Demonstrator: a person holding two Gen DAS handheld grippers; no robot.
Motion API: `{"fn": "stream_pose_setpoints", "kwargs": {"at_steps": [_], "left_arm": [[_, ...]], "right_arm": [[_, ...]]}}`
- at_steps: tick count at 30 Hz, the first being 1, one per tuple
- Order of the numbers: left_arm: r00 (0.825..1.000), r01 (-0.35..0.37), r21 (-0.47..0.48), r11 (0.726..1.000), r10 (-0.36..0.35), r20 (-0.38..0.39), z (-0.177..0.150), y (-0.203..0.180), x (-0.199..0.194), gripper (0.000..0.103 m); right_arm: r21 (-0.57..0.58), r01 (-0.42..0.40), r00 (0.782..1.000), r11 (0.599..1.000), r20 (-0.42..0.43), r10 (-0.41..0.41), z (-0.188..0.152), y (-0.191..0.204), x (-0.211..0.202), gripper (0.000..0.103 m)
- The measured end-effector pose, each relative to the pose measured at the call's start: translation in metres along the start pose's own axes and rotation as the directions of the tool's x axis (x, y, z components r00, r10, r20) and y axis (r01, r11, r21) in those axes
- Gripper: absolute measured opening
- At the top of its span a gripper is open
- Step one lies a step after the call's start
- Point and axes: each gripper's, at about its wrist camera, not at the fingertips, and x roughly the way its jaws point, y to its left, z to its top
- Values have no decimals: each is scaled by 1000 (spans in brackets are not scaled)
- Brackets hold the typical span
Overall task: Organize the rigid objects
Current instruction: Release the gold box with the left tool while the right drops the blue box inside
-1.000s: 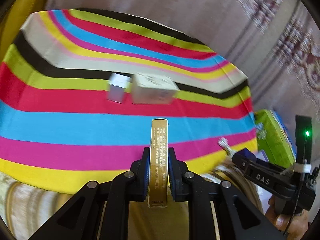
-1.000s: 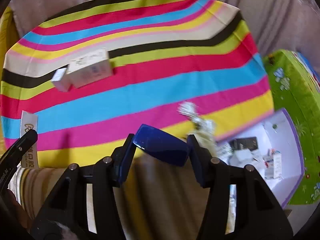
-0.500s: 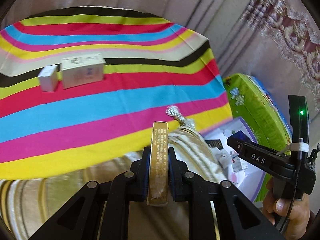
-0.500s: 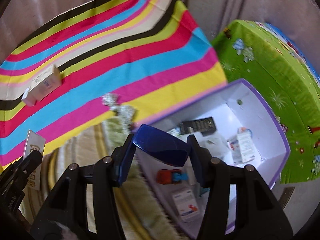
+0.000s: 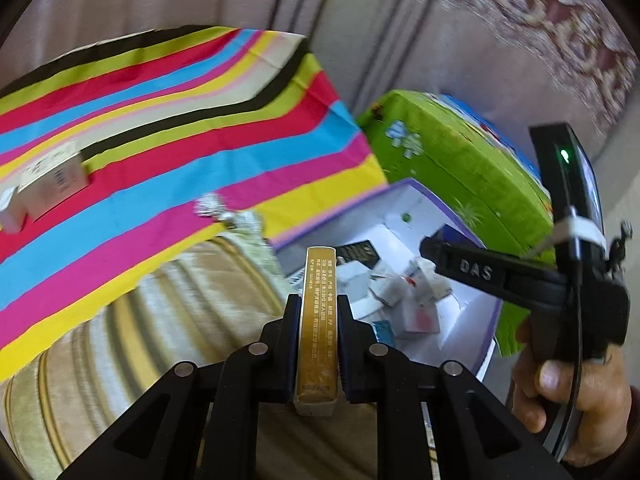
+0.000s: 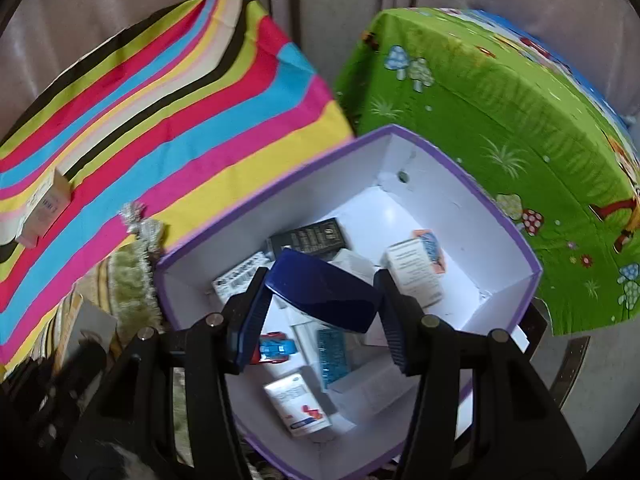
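Observation:
My left gripper [image 5: 318,312] is shut on a thin gold box [image 5: 318,320] held on edge, near the left rim of the purple-edged white bin [image 5: 472,308]. My right gripper [image 6: 322,300] is shut on a dark blue case [image 6: 324,290] and holds it above the open bin [image 6: 448,176], which contains several small boxes and a toy car [image 6: 274,352]. The right gripper [image 5: 500,272] also shows in the left wrist view, over the bin. Two white boxes [image 5: 52,178] lie on the striped cloth [image 5: 160,140].
A green patterned lid [image 6: 500,120] leans behind and right of the bin. The striped cloth [image 6: 140,120] covers the surface to the left. A striped beige cushion [image 5: 160,320] with a tassel [image 5: 224,212] lies between cloth and bin.
Both grippers have swung right, from over the striped cloth to the bin. The right gripper with the blue case is now above the bin's inside. Both grips are unchanged.

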Motion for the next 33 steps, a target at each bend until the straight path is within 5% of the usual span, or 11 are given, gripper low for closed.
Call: {"fn": "stream_pose_setpoints", "kwargs": {"at_steps": [4, 6, 8, 9, 14, 33], "left_arm": [[998, 59, 39, 998, -58, -10, 0, -13, 5, 19], [997, 78, 44, 996, -77, -26, -1, -15, 9, 35], [997, 73, 40, 997, -72, -31, -2, -15, 11, 67], [997, 75, 34, 997, -74, -26, -2, -14, 10, 69], [996, 86, 1, 996, -86, -24, -1, -9, 10, 69], [996, 85, -80, 993, -83, 32, 2, 14, -3, 69]], "right_arm": [[23, 11, 1000, 1000, -9, -11, -1, -13, 2, 56], [37, 13, 1000, 999, -19, -13, -2, -18, 5, 56], [51, 14, 999, 999, -35, -12, -2, -21, 7, 57], [54, 14, 999, 998, -42, -12, -2, -23, 9, 57], [43, 19, 999, 999, -32, -18, -2, -20, 6, 74], [-24, 18, 1000, 1000, 2, -18, 2, 0, -4, 75]]}}
